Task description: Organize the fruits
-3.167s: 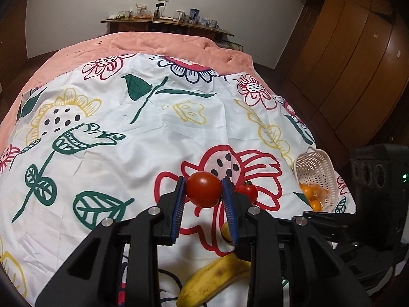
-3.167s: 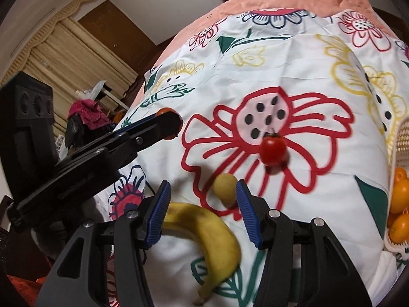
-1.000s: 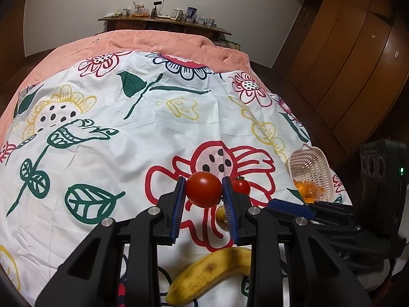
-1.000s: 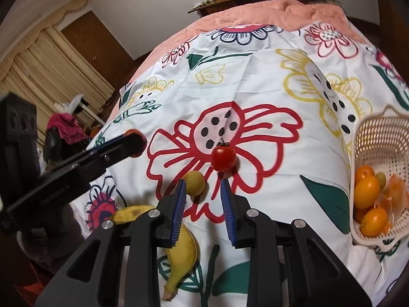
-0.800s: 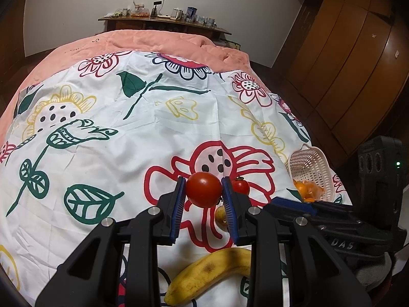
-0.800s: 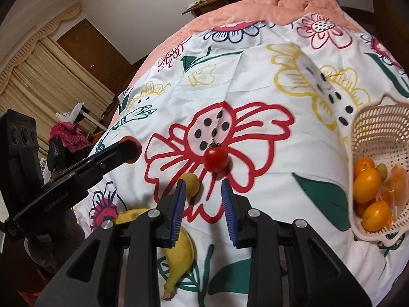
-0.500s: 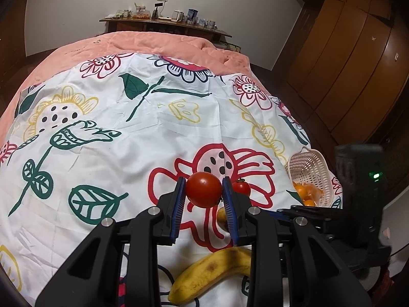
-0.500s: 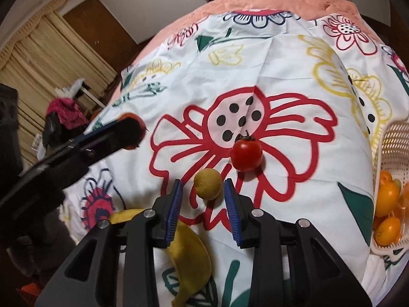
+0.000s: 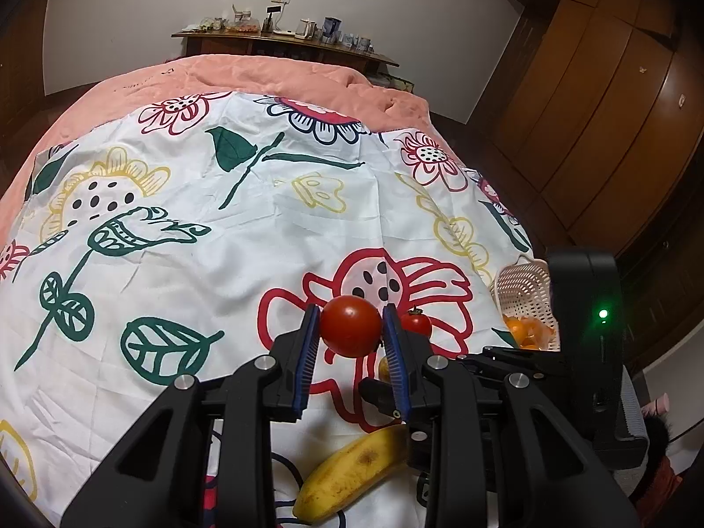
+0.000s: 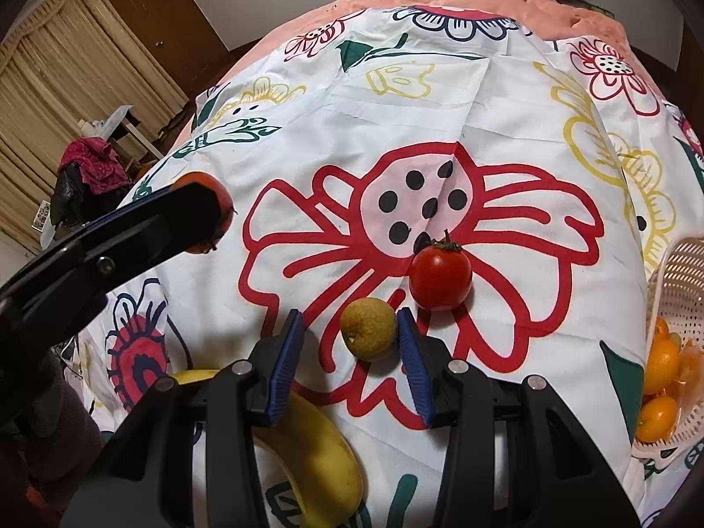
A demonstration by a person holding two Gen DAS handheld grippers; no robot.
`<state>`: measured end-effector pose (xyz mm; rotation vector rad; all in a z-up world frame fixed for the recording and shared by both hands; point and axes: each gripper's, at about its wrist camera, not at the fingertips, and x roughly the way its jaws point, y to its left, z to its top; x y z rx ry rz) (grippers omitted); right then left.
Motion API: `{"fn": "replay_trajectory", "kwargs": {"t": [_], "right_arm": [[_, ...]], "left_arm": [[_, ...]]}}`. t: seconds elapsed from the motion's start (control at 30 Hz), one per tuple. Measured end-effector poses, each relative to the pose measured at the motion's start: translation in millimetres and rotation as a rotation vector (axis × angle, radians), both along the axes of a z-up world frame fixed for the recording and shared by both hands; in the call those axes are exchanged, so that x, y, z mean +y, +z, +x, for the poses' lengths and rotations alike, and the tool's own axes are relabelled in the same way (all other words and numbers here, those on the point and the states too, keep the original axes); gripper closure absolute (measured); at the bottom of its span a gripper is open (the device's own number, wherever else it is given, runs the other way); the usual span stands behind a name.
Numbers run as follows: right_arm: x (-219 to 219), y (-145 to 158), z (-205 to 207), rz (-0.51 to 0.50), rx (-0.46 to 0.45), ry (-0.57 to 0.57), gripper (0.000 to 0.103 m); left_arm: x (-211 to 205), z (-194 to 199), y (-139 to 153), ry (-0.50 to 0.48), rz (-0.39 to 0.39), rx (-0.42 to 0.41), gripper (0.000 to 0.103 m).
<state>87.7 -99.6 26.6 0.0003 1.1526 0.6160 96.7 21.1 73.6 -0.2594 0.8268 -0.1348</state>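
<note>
- Here we list the left gripper [image 9: 350, 333]: its blue pads are clamped on a large red tomato [image 9: 350, 325], lifted above the floral bedsheet [image 9: 246, 237].
- We note the right gripper [image 10: 347, 343] with its fingers spread apart, low over the sheet; a small yellow-green round fruit [image 10: 368, 329] sits between the tips, nearer the right pad [image 10: 411, 369], contact unclear.
- We count a second, smaller tomato [image 10: 441, 279] with its stem on, lying on the red flower print just beyond that fruit.
- A banana [image 10: 314, 453] lies at the sheet's near edge, partly under the right gripper.
- A white perforated basket [image 10: 673, 308] rests at the sheet's right edge, holding small oranges [image 10: 660, 363].
</note>
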Motion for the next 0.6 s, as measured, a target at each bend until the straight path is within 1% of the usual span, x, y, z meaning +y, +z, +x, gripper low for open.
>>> {"fn": "replay_trajectory", "kwargs": {"t": [0.03, 0.07, 0.1, 0.13, 0.23, 0.37, 0.6], "right_arm": [[0, 0, 0, -0.002, -0.002, -0.001, 0.063], [0, 0, 0, -0.003, -0.005, 0.002, 0.068], [0, 0, -1, -0.001, -0.005, 0.006, 0.075], [0, 1, -2, 0.002, -0.005, 0.012, 0.077], [-1, 5, -7, 0.007, -0.023, 0.021, 0.077], [-13, 14, -15, 0.045, -0.043, 0.012, 0.077], [-62, 23, -18, 0.114, -0.045, -0.084, 0.077]], "left_arm": [[0, 0, 0, 0.000, 0.000, -0.001, 0.073], [-1, 0, 1, 0.001, 0.000, -0.001, 0.073], [0, 0, 1, 0.001, 0.000, -0.001, 0.073], [-1, 0, 1, 0.001, 0.001, 0.000, 0.073], [-1, -1, 2, -0.001, 0.002, -0.003, 0.073], [-2, 0, 3, -0.002, 0.006, -0.004, 0.073], [-12, 1, 5, -0.022, 0.019, -0.001, 0.073]]}}
